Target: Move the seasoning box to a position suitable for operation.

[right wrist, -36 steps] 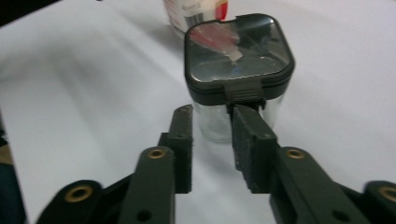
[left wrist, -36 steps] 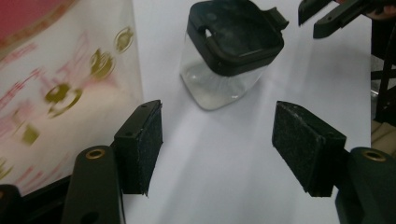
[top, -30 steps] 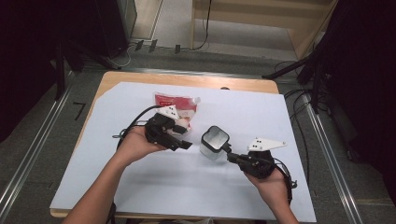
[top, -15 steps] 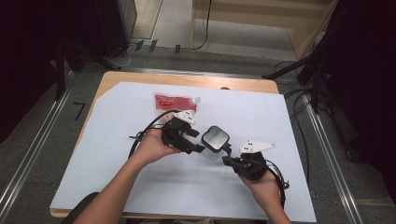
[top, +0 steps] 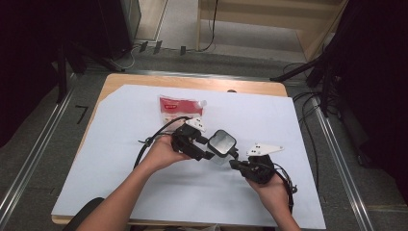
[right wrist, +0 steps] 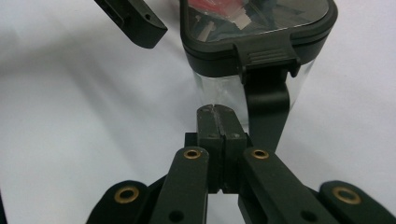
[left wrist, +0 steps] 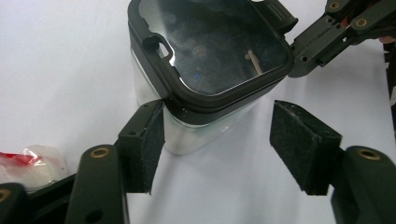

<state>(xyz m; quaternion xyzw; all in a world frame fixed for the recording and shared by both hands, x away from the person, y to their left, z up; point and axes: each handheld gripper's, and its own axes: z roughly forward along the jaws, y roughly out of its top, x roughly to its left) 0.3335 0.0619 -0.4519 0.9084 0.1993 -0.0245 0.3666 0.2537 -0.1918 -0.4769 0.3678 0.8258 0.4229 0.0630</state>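
Holding my left gripper (left wrist: 219,149) spread around the clear jar (top: 223,146) at the table's (top: 144,202) centre, I keep my right gripper (right wrist: 217,112) pressed together at its five o'clock.

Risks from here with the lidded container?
1. The left hand-held gripper is open, and only one pad is near the clear container; closing off-centre might push or tip it.
2. The right hand-held gripper is shut, its tips at the lid's black strap; a pull there may drag the container across the white sheet.
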